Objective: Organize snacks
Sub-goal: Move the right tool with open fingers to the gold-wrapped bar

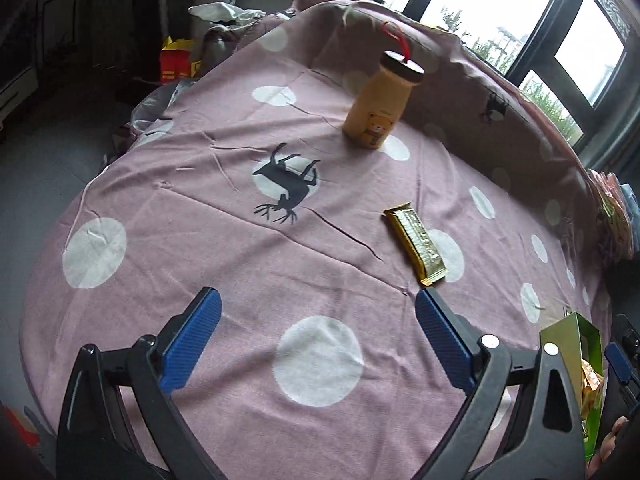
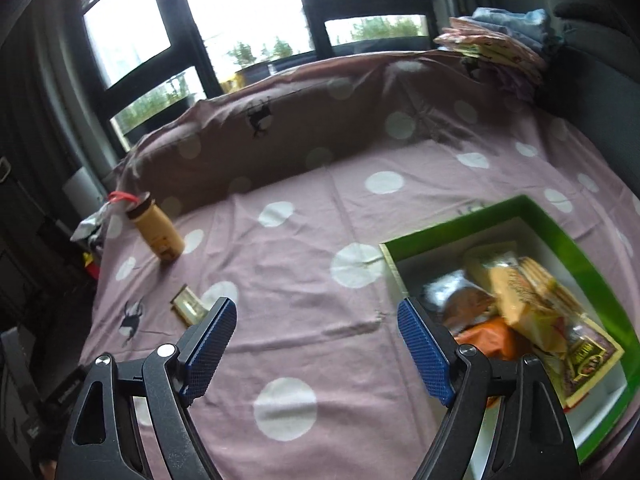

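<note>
Snacks (image 2: 516,304) fill the green box (image 2: 560,224); left tool (image 1: 318,304) and right tool (image 2: 316,316) gape empty

A pink cotton bedsheet (image 1: 224,240) dotted with white circles and printed with a dark reindeer silhouette (image 1: 286,188) spreads before you. Behind it, black-framed windows (image 2: 256,32) show bright daylight and greenery. A stack of folded patterned cloths (image 2: 496,46) sits at the far corner, beside a grey sofa (image 2: 596,80).
</note>
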{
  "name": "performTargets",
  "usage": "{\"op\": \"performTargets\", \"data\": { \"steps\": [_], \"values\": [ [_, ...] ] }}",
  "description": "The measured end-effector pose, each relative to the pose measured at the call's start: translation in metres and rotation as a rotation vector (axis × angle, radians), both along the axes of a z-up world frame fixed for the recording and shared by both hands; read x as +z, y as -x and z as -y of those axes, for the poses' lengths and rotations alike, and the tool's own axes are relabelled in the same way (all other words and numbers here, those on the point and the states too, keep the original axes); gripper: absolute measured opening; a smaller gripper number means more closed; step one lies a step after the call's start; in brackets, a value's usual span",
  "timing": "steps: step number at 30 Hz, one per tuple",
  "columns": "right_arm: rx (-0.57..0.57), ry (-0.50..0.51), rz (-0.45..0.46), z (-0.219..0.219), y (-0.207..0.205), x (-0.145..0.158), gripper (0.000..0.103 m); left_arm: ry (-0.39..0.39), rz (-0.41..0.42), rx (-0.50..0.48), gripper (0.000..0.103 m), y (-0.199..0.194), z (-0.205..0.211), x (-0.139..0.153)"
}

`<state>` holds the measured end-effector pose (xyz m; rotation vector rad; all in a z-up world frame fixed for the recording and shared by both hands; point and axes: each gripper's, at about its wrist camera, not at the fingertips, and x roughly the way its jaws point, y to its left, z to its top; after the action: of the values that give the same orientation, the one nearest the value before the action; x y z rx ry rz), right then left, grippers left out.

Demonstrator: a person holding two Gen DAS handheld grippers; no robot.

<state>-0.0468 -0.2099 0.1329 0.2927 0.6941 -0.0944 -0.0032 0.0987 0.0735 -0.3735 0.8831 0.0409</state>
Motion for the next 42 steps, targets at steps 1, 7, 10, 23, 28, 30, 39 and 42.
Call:
{"op": "performTargets", "data": {
  "steps": [1, 7, 10, 23, 28, 30, 39, 42],
  "values": [
    [0.050, 0.008, -0.021, -0.013, -0.012, -0.003, 0.084, 0.005, -0.015, 0.007, 0.098, -0.003, -0.003, -0.003],
    [0.259, 0.186, -0.116, -0.093, -0.084, -0.041, 0.084, 0.069, -0.038, 0.026, 0.098, -0.004, -0.016, -0.005],
    [0.316, 0.206, -0.202, -0.115, -0.118, -0.072, 0.084, 0.074, -0.046, 0.054, 0.098, -0.004, -0.022, -0.005],
    [0.387, 0.309, -0.188, -0.156, -0.163, -0.119, 0.073, 0.082, -0.059, 0.057, 0.098, -0.006, -0.023, -0.005],
    [0.365, 0.245, -0.203, -0.144, -0.157, -0.114, 0.037, 0.067, -0.064, 0.045, 0.098, -0.006, -0.020, -0.005],
    [0.363, 0.228, -0.211, -0.143, -0.150, -0.111, 0.037, 0.061, -0.062, 0.045, 0.098, -0.006, -0.019, -0.004],
    [0.293, 0.091, -0.237, -0.123, -0.097, -0.067, 0.037, 0.060, -0.076, 0.023, 0.098, -0.005, -0.014, -0.006],
    [0.284, 0.040, -0.271, -0.113, -0.072, -0.067, 0.037, 0.045, -0.082, 0.007, 0.098, -0.005, -0.008, -0.007]
  ]
}}
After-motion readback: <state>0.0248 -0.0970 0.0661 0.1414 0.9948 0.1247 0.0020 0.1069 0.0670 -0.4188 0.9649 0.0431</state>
